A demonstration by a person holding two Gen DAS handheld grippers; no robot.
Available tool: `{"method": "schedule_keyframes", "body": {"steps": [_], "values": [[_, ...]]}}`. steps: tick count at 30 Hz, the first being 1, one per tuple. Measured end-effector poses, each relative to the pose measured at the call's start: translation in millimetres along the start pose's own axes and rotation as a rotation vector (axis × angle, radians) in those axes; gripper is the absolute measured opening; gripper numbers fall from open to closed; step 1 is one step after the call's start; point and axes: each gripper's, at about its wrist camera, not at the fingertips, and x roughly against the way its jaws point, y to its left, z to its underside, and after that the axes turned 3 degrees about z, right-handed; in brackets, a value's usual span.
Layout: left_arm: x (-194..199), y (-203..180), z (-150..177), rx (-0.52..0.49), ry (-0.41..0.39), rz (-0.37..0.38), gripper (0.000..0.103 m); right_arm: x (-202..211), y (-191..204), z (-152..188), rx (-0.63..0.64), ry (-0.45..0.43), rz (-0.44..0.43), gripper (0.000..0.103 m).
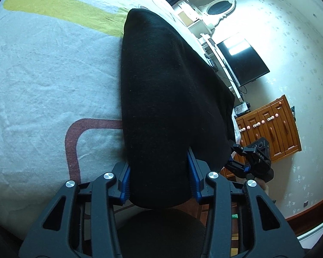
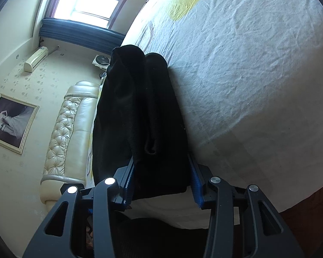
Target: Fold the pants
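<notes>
The black pants [image 1: 168, 90] lie in a long strip on the pale bedsheet [image 1: 43, 75], running away from me toward the far edge of the bed. My left gripper [image 1: 159, 180] stands open with its blue pads on either side of the near end of the cloth. In the right wrist view the pants [image 2: 140, 111] show two layers side by side, with the bedsheet [image 2: 247, 75] to the right. My right gripper [image 2: 161, 182] is open too, its pads astride the cloth's near end. The right gripper also shows in the left wrist view [image 1: 250, 161], beyond the pants' right edge.
The sheet has a yellow patch [image 1: 60, 2] and a brown line [image 1: 75, 137]. Right of the bed stand a white dresser with a mirror [image 1: 213, 15], a dark screen [image 1: 243, 62] and a wooden cabinet [image 1: 269, 129]. A cream padded headboard [image 2: 64, 129] lies left in the right wrist view.
</notes>
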Motion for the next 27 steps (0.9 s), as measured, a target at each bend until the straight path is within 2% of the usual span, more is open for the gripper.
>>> {"method": "schedule_keyframes", "body": {"steps": [6, 9, 11, 12, 13, 15, 16, 18, 20, 24, 27], "values": [[7.5, -5.4, -2.9, 0.000, -0.003, -0.013, 0.036, 14.5, 8.7, 3.5, -0.025, -0.012, -0.044, 0.039], [7.1, 1.8, -6.6, 0.032, 0.025, 0.015, 0.037, 17.4, 7.7, 3.0, -0.004, -0.008, -0.011, 0.041], [12.1, 6.5, -7.4, 0.056, 0.036, 0.058, 0.041, 17.2, 16.5, -0.2, 0.049, 0.013, 0.021, 0.047], [17.8, 8.8, -7.4, 0.075, 0.033, 0.076, 0.044, 19.7, 20.2, -2.6, 0.078, 0.019, 0.045, 0.056], [24.8, 11.1, -6.7, 0.090, 0.027, 0.092, 0.052, 24.0, 24.4, -6.1, 0.102, 0.017, 0.049, 0.060], [41.3, 13.3, -8.1, 0.088, -0.006, 0.120, 0.066, 34.5, 31.6, -15.2, 0.136, -0.005, 0.014, 0.077], [49.2, 12.8, -11.4, 0.066, -0.037, 0.107, 0.073, 38.2, 34.2, -21.2, 0.149, -0.019, 0.001, 0.079], [56.1, 8.3, -24.9, -0.007, -0.074, 0.069, 0.080, 37.4, 33.8, -35.4, 0.162, -0.032, 0.006, 0.081], [51.1, 8.4, -42.6, -0.044, -0.075, 0.059, 0.084, 27.4, 32.9, -50.4, 0.157, -0.026, 0.027, 0.081], [19.8, 13.7, -82.4, -0.048, -0.029, 0.056, 0.086, -1.5, 25.3, -79.0, 0.123, 0.012, 0.021, 0.081], [-7.3, 20.9, -110.6, -0.011, -0.002, 0.069, 0.086, -18.0, 24.1, -93.7, 0.095, 0.019, -0.032, 0.081]]}}
